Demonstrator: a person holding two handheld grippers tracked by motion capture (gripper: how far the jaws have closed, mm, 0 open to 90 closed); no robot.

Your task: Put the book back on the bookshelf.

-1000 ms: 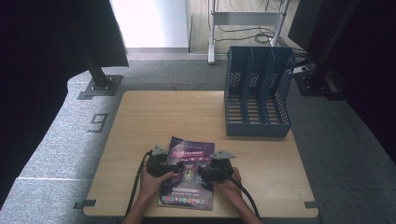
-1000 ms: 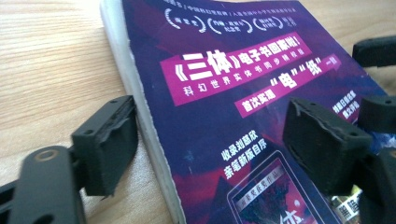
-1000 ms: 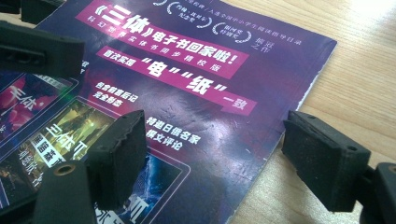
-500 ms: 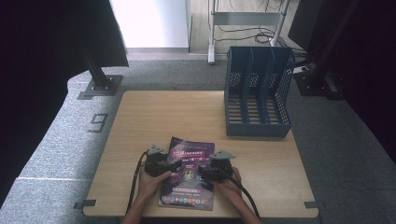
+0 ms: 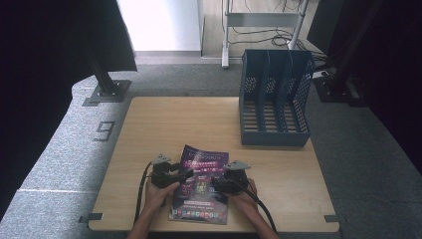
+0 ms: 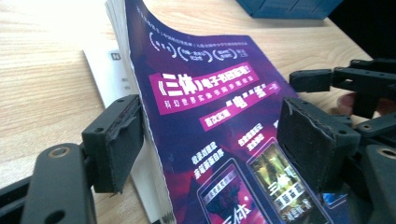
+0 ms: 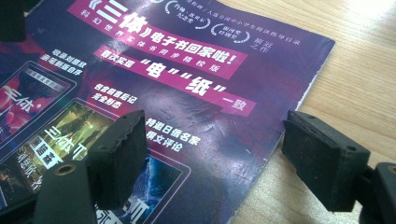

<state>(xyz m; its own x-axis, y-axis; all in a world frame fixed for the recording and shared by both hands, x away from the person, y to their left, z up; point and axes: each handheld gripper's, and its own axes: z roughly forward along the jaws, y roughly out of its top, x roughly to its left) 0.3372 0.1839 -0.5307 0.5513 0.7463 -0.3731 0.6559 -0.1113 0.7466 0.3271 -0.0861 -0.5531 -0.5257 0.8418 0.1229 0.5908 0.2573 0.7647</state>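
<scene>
Little has shifted since a second ago: both my claws rest at the magazine (image 5: 201, 184) near the table's (image 5: 164, 124) front edge. My left gripper (image 6: 210, 140) gapes wide, straddling its lifted spine edge, gripping nothing yet. My right gripper (image 7: 233, 154) spreads open astride the opposite edge, probably to steady it for lifting toward the blue file rack (image 5: 274, 99).
</scene>
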